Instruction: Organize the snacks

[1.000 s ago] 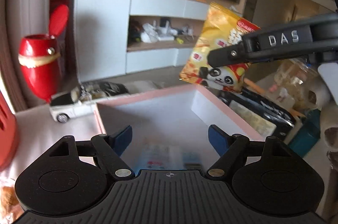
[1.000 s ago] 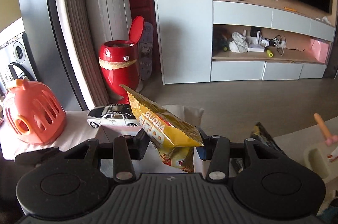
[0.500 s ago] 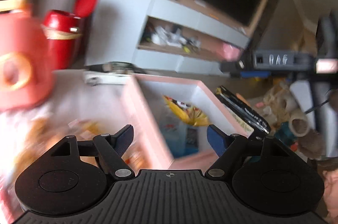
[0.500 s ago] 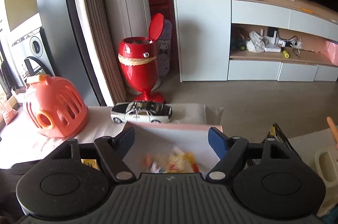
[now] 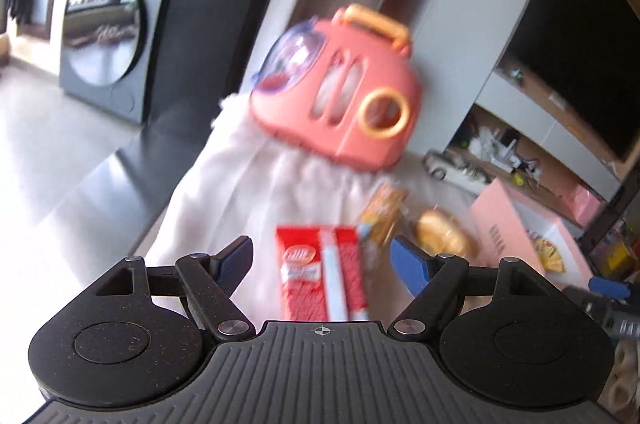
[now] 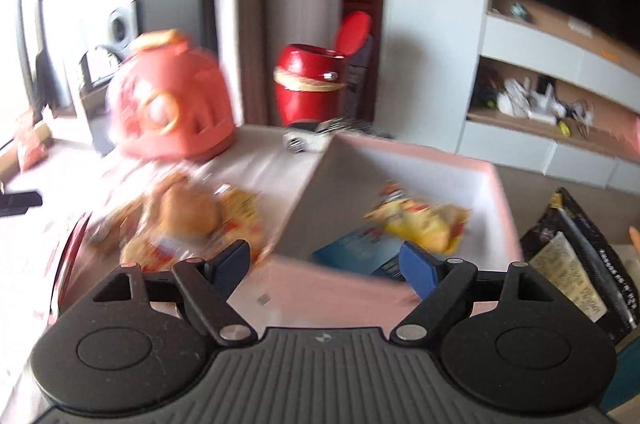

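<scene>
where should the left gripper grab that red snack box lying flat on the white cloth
Probably across the narrow width of the red snack box, coming down from above along the left gripper's present line. It lies flat, long axis running away from the camera, between the open fingers, so its long side edges face the pads. The wrapped snacks crowd its right side.

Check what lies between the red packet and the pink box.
Left wrist view: two wrapped snacks, a tall golden packet and a round bun, lie between the red packet and the pink box.
</scene>
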`<control>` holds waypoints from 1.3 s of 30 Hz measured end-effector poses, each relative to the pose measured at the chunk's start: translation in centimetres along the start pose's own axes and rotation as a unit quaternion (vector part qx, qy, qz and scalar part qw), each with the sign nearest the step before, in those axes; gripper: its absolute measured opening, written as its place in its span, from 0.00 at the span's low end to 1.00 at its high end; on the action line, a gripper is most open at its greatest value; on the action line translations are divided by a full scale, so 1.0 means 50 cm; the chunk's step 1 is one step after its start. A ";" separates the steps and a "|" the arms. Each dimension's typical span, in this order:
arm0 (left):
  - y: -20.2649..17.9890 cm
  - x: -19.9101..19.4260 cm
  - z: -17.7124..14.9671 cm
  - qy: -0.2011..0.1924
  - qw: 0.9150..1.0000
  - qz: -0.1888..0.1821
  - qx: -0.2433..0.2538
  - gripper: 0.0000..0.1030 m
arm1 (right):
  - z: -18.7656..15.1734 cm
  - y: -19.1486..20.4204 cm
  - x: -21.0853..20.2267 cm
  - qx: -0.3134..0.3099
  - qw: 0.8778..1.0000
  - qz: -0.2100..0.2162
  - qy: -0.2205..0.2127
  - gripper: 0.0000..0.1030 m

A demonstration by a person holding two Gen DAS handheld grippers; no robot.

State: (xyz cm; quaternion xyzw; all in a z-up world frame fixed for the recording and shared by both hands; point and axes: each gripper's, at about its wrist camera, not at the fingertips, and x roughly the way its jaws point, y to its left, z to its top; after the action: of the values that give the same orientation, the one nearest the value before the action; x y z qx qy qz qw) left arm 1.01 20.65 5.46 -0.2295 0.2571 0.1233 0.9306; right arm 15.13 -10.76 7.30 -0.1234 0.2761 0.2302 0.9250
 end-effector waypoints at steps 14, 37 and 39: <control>-0.107 0.032 -0.023 -0.007 0.992 -0.062 0.110 0.79 | -0.021 0.130 0.041 -0.007 0.995 0.090 0.049 0.82; -0.232 0.225 -0.043 0.096 0.959 -0.082 0.253 0.60 | -0.145 0.118 0.032 -0.021 0.996 0.057 0.067 0.83; -0.220 0.194 -0.058 0.097 0.956 -0.095 0.258 0.60 | -0.145 0.108 0.026 -0.014 0.997 0.055 0.061 0.83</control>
State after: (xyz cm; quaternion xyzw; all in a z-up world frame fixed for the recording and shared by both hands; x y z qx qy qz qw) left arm 11.71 10.82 2.05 -0.0155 0.3463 -0.0591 0.9361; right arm 10.12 -8.20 0.09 -0.1350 0.3348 0.2770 0.8905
